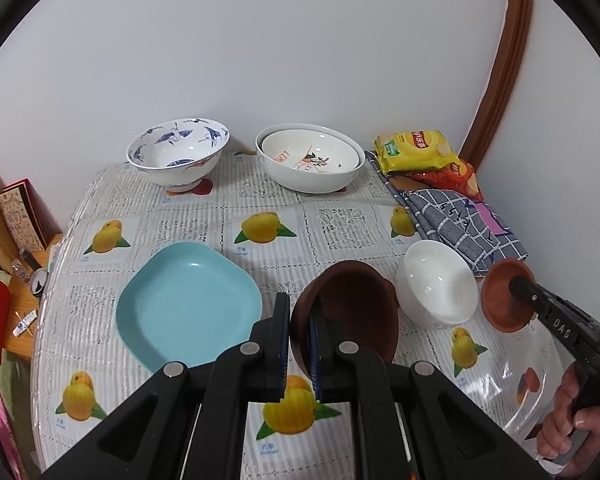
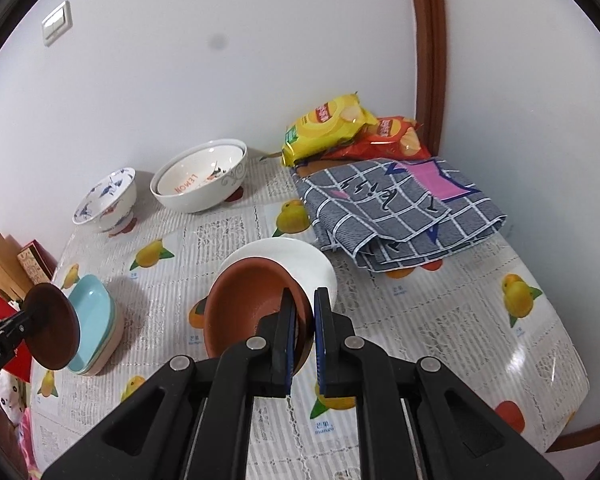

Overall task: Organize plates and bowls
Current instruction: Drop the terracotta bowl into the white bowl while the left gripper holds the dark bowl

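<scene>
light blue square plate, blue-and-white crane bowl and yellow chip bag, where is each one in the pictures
light blue square plate (image 1: 188, 300), left wrist view, on its flat inner base
blue-and-white crane bowl (image 1: 178, 152), left wrist view, on its painted inner wall
yellow chip bag (image 2: 324, 128), right wrist view, on its front face

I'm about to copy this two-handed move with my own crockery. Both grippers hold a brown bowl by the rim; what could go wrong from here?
1. Each brown bowl hangs tilted from a thin pinch on its rim, so either could swing or slip out and break.
2. The right bowl is close by the white bowl; a careless move could knock it.
3. The left bowl hangs beside the blue plate and could chip it if lowered carelessly.
</scene>
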